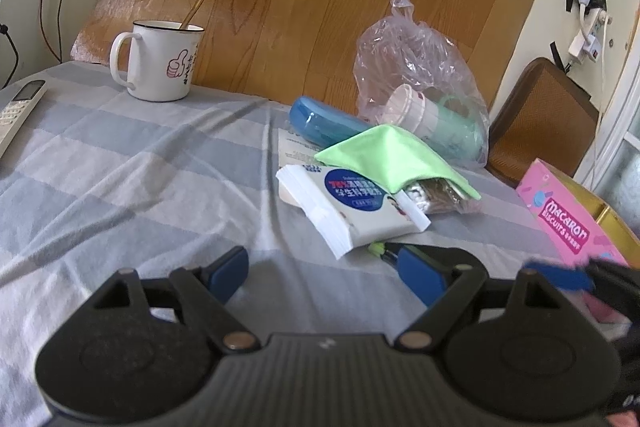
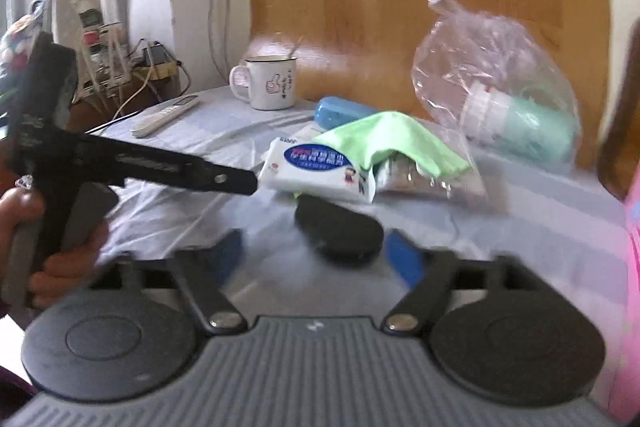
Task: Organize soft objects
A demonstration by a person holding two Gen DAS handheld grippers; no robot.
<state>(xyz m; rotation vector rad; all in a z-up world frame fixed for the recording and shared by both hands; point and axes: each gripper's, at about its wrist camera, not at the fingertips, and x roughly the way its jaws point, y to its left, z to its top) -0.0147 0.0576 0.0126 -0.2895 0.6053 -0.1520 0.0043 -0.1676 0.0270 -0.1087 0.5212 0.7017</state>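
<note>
While both grippers hover over the desk (image 1: 120, 155), which is covered by a grey-and-white striped cloth, the soft things lie in a small heap right of centre. Left gripper (image 1: 326, 273): jaws wide, nothing between them, its blue pads just short of the tissue pack (image 1: 352, 203). Right gripper (image 2: 316, 255): jaws wide and empty, blurred; in the left wrist view only its tip shows at the right edge. Seen from the right wrist, a hand (image 2: 24, 227) holds the left gripper's handle at the left, and one of its fingers reaches toward the tissue pack. A green cloth (image 1: 384, 151) drapes over the pack's far end and over a clear packet (image 1: 436, 193) of small white and brown items. Behind the heap lie a blue case (image 1: 324, 125) and a plastic bag (image 1: 420, 83) holding a pale green bottle. A white mug (image 1: 160, 67) with a spoon stands far left, a remote (image 1: 18, 111) lies at the left edge, and a pink biscuit box (image 1: 568, 223) sits at the right.
</note>
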